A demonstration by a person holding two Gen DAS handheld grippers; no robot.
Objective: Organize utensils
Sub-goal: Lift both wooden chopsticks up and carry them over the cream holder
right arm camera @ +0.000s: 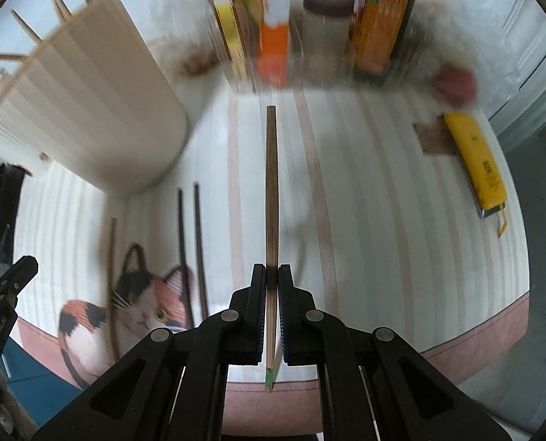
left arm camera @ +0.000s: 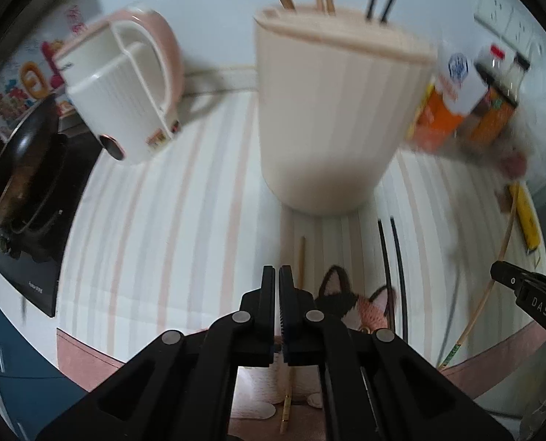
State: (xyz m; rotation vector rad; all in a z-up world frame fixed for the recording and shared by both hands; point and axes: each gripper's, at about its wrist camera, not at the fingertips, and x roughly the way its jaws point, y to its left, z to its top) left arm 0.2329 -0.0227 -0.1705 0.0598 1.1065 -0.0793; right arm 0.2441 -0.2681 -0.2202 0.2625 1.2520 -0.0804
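A cream ribbed utensil holder stands on the striped mat, with wooden and black chopsticks sticking out of its top; it also shows in the right wrist view. My right gripper is shut on a wooden chopstick and holds it above the mat, pointing away. My left gripper is shut and empty, in front of the holder. Two black chopsticks and one wooden chopstick lie on the mat by the cat picture. The right gripper's tip shows at the right of the left wrist view.
A white and pink kettle stands left of the holder. A black pan on a stove is at far left. Orange boxes and jars line the back wall. A yellow pack lies at the right.
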